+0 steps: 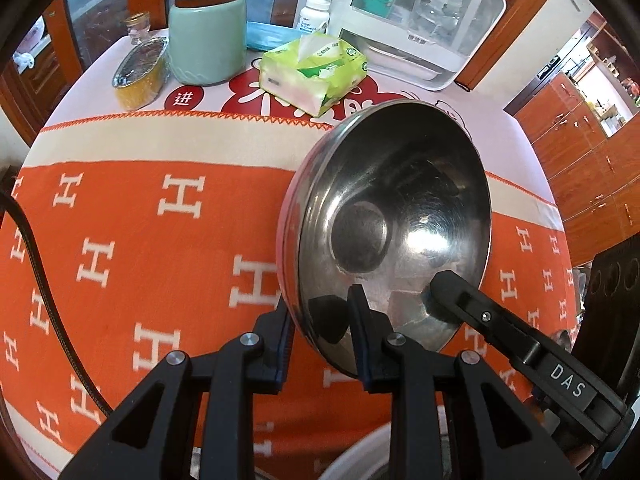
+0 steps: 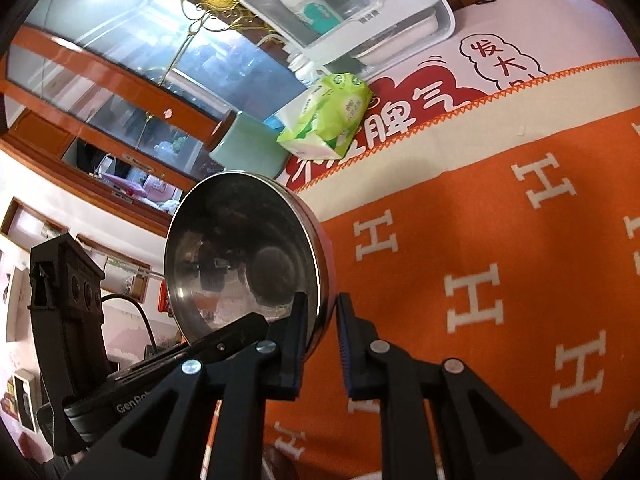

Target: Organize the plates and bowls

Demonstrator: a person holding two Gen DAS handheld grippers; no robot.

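A steel bowl [image 1: 400, 208] with a red outer wall hangs tilted above the orange cloth, its hollow facing the cameras. My left gripper [image 1: 322, 332] is shut on the bowl's near rim, one finger outside the wall and one inside. The right gripper's finger [image 1: 444, 288] reaches into the bowl from the right. In the right wrist view the same bowl [image 2: 240, 248] stands on edge, and my right gripper [image 2: 322, 320] is shut on its rim. The left gripper's finger [image 2: 240, 328] pinches the rim just to the left.
The table wears an orange cloth [image 1: 140, 240] with white H marks. At the back stand a green tissue pack [image 1: 312, 72], a pale green jar [image 1: 206, 36], a foil tin [image 1: 140, 72], a pill bottle [image 1: 314, 14] and a white box [image 1: 416, 20]. A white rounded edge [image 1: 360, 452] shows below the fingers.
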